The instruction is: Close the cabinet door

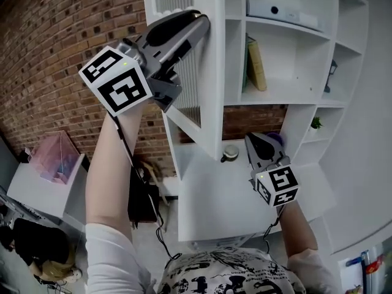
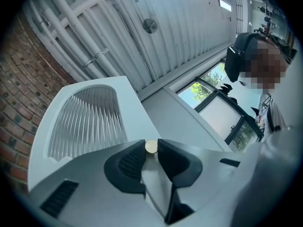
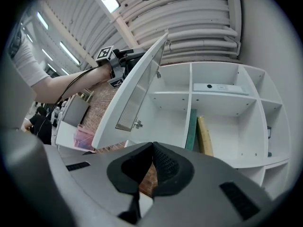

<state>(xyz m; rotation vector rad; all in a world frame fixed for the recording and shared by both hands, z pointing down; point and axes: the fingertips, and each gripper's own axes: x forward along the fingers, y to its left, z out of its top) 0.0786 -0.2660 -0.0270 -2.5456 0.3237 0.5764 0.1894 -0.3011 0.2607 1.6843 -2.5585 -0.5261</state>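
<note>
The cabinet door (image 1: 205, 78) stands open, swung out from the white cabinet (image 1: 294, 48). In the head view it runs as a tall white panel from the upper centre down to the middle of the frame. Its ribbed glass pane (image 2: 85, 119) fills the left part of the left gripper view, inside a white frame.

The left gripper (image 1: 199, 20) is high at the top centre of the head view, at the upper edge of the door. In its own view the two jaws of this gripper (image 2: 151, 151) are clenched on a small round brass-coloured knob (image 2: 151, 145), which sits right between the dark pads.

The right gripper (image 1: 252, 139) hangs lower, right of centre, well apart from the door and in front of the shelves. Its jaws (image 3: 152, 146) are pressed together and nothing is between them.

To the right of the door the compartment it belongs to is open. The next compartment holds a green book (image 1: 247, 57) and a yellowish book (image 1: 257, 66), both leaning. In the right gripper view the door (image 3: 137, 84) slants from the upper centre down to the left, with a small metal fitting (image 3: 138, 124) on its inner side.

Under the lower corner of the door a mug (image 1: 230, 153) stands on the white desk (image 1: 214, 201), between the door and the right gripper. A brick wall (image 1: 55, 54) fills the left side.
</note>
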